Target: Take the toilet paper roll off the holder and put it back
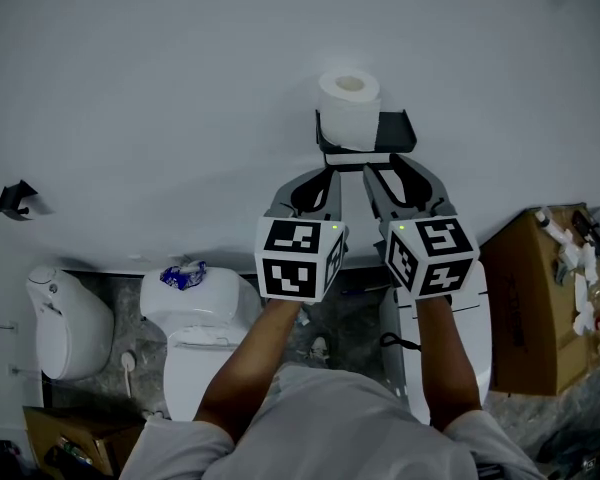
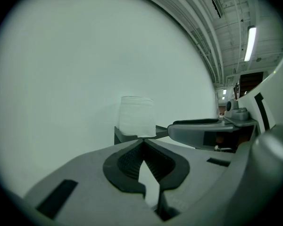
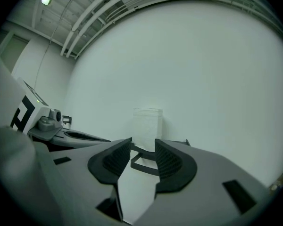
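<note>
- Overhead, in the head view: the toilet paper roll (image 1: 350, 108) stands on end on the dark holder (image 1: 398, 134) fixed to the wall (image 1: 160, 88), with its core opening facing up, so its long axis is vertical. Both grippers point at it from below in the picture. The left gripper (image 1: 327, 171) lies almost straight under the roll, and the right gripper (image 1: 385, 168) sits just to the roll's right, under the holder's bare end. Neither touches the roll
- Left gripper view: the jaws meet at their tips, closed with nothing between them. The toilet paper roll (image 2: 137, 117) rises upright just beyond and slightly left of the left gripper (image 2: 142, 145), resting on the holder (image 2: 124, 135). One finger of the right gripper (image 2: 198, 128) reaches in from the right, level with the holder
- Right gripper view: the jaws stand partly apart, about half wide, and grip nothing. The toilet paper roll (image 3: 147, 126) shows beyond them, framed in the gap of the right gripper (image 3: 143, 150), and the holder (image 3: 142, 166) shows low in that gap. Judged from this, the right gripper is the one lined up: a short advance forward would bring its pads to either side of the upright roll
</note>
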A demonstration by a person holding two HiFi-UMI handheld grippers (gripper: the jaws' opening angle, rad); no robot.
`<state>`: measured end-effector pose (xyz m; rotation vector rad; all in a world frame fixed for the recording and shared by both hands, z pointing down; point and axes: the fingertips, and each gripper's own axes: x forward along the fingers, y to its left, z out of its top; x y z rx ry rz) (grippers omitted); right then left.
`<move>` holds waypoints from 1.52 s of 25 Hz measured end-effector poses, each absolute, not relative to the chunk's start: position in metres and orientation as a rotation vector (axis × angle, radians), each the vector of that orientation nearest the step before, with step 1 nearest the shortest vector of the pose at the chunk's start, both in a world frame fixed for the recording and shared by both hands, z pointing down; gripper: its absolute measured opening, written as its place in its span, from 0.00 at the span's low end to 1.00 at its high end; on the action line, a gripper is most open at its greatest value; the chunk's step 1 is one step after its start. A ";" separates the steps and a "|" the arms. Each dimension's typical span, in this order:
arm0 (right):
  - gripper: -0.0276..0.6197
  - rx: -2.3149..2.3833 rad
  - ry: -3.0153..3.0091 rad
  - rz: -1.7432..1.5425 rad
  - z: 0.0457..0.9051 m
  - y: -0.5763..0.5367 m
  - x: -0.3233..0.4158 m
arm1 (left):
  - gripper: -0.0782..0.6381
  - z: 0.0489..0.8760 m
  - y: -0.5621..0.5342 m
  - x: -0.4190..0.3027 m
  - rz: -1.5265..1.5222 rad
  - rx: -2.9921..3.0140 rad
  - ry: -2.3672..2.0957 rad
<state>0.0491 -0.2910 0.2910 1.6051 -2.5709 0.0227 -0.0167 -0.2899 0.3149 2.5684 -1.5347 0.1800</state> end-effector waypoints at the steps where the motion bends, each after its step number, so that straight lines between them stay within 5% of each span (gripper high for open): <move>1: 0.28 1.603 -2.572 0.018 0.291 -0.288 0.050 | 0.12 0.315 -0.287 -0.014 0.180 2.572 -1.532; 14: 0.05 1.546 -2.587 0.051 0.306 -0.252 0.051 | 0.12 0.319 -0.255 0.014 0.188 2.601 -1.489; 38: 0.05 1.527 -2.599 0.044 0.304 -0.243 0.049 | 0.12 0.318 -0.248 0.015 0.194 2.613 -1.491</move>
